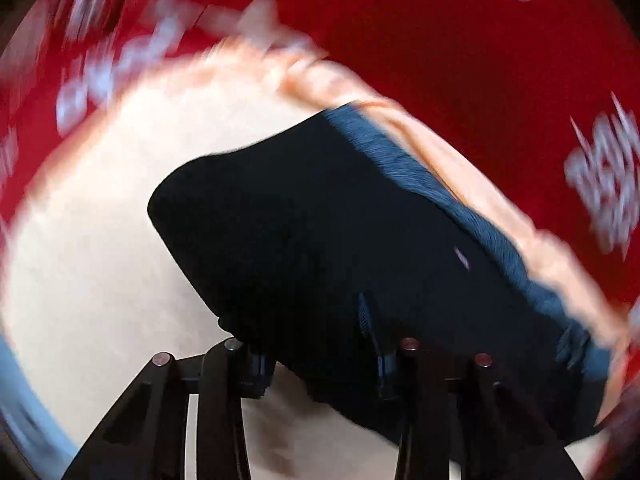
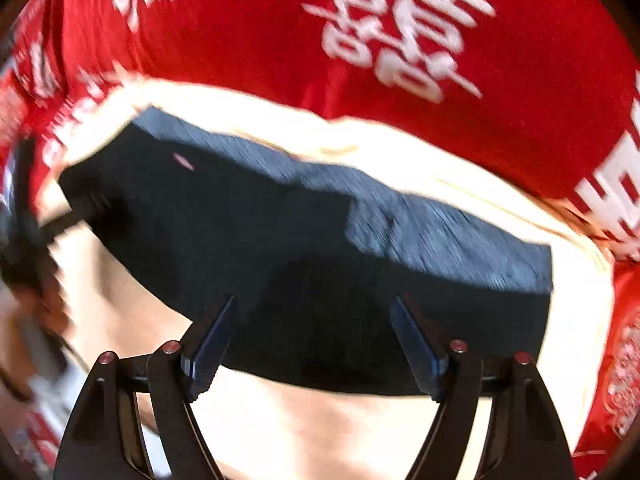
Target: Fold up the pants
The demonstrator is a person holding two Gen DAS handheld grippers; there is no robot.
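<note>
The dark navy pants (image 1: 328,240) lie folded into a compact bundle on a cream cloth (image 1: 100,240). In the left wrist view the bundle's near edge hangs over my left gripper (image 1: 316,344) and hides its fingertips; the jaws stand apart. In the right wrist view the pants (image 2: 304,248) stretch across the middle. My right gripper (image 2: 314,320) is open, its fingers (image 2: 212,344) spread wide just over the near edge of the pants, holding nothing. The left gripper also shows at the left edge of the right wrist view (image 2: 76,216), touching the pants' end. Both views are motion-blurred.
A red cloth with white characters (image 2: 400,32) surrounds the cream cloth on the far side and to both sides. It also shows in the left wrist view (image 1: 460,60). A pale blue patch (image 1: 24,392) sits at the lower left.
</note>
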